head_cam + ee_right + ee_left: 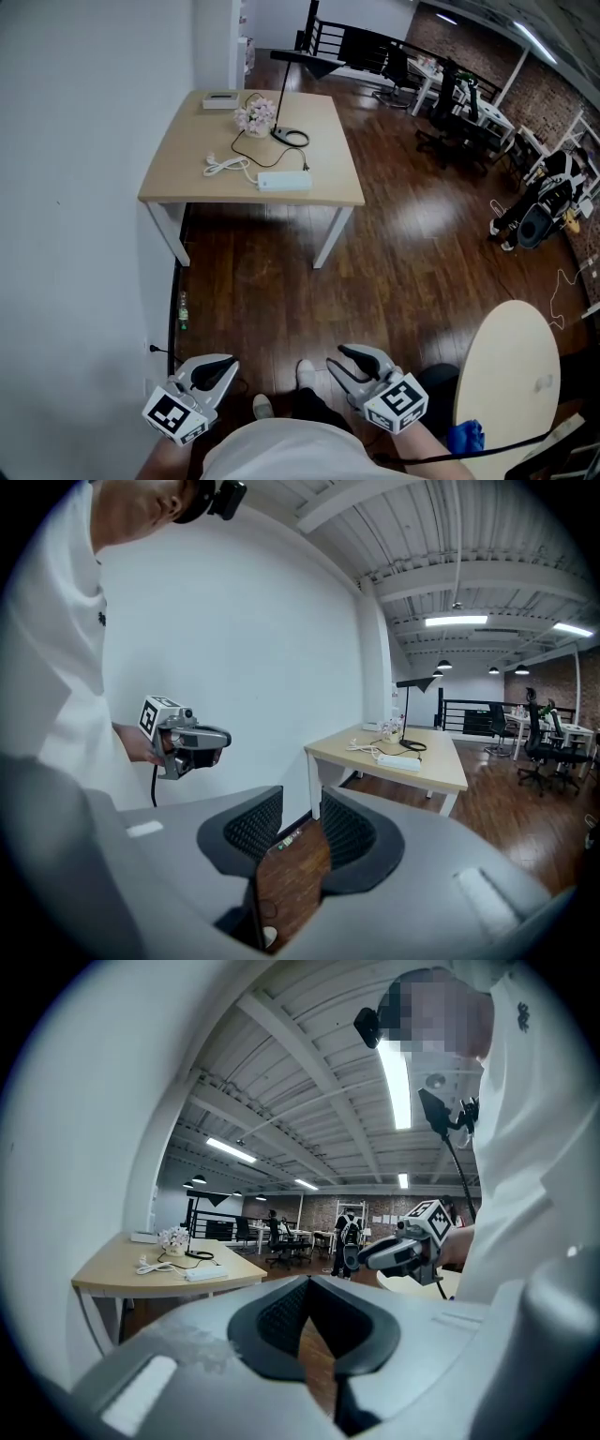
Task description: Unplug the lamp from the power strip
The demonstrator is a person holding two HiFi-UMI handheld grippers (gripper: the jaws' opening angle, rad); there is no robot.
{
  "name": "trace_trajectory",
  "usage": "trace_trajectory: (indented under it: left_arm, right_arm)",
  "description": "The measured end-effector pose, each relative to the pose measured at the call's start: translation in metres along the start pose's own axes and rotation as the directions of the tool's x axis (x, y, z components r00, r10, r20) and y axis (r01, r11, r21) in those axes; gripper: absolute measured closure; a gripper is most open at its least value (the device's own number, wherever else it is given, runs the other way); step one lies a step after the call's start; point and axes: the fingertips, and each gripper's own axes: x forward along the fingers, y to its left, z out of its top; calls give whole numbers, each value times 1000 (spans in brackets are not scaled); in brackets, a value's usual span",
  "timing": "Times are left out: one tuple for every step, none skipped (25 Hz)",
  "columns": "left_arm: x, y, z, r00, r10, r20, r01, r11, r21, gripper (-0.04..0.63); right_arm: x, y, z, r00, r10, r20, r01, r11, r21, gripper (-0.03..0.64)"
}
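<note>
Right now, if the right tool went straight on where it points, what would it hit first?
Probably the dark wooden floor showing between the right tool's open jaws; depth is unclear.

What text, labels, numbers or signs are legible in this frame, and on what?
None readable.
Black-and-white marker cubes on left tool and right tool: patterns only, no letters.
Long white power strip on the tan table: no legible label.
Pale sheets on the brick wall: too small.

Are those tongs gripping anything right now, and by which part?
Nothing. The left tongs and right tongs are both empty, with only floor showing between their jaws. The lamp and power strip sit far off on the table.
</note>
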Motion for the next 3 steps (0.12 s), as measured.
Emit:
trace_trajectory:
  left_arm:
    - [-2,2,-2,1000,-2,-1,2,1000,-2,591]
    - [-3,4,-4,1000,-5,-1,5,1000,-3,591]
    - [-4,7,-6,1000,-7,-1,7,1000,-5,591]
  right_arm:
    - [3,2,0,1000,0,-3,0,1000,-1,485]
    - [5,3,-1,1000,0,-7,0,1000,-3,486]
    - [8,4,-2,1000,-1,-11,1,1000,-3,486]
